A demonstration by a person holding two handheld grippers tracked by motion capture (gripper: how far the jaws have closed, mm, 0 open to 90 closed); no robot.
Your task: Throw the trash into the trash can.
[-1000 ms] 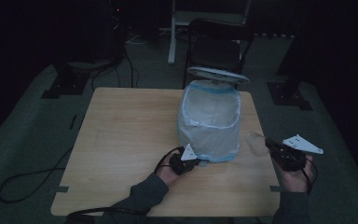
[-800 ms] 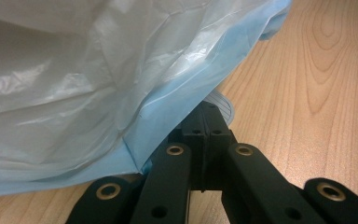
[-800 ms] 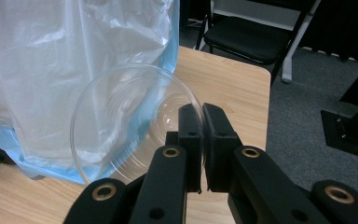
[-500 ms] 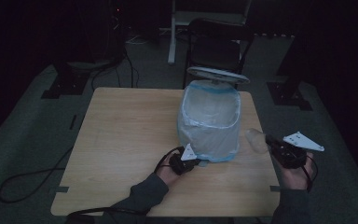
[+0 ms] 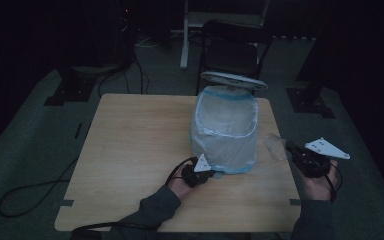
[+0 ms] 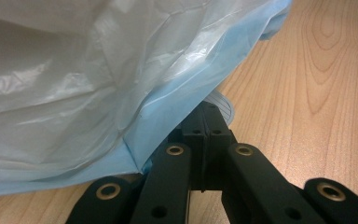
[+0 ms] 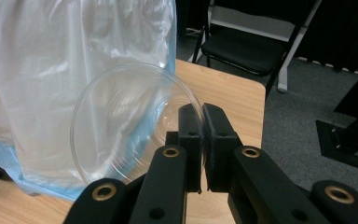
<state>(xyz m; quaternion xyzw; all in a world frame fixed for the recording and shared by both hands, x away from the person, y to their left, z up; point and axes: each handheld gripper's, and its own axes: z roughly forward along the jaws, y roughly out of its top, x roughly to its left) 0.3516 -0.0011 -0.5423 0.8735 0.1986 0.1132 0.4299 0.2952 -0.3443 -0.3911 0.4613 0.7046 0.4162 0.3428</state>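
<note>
1. The high view looks forward and down from above the person's side; the table (image 5: 145, 150) fills mid-frame, forearms enter at the bottom edge, and the dim light hides what is probably floor beyond.
2. The left gripper view sits very close, low over the tabletop, facing the base of the lined bin (image 6: 98, 84) in its upper left.
3. The right gripper view looks past a clear plastic cup (image 7: 130, 121) at the same lined bin (image 7: 74, 56), with a chair (image 7: 256, 46) at upper right.
4. All three views share the bin and the tabletop.

Your sleeves: dark grey-green long sleeves (image 5: 152, 207).
Your left gripper (image 6: 205, 122): matte black jaws, brass-ringed screw holes.
Your right gripper (image 7: 203, 122): same black jaws, grey three-cornered top plate (image 5: 327, 148).
Cable: black, looping (image 5: 177, 167).
</note>
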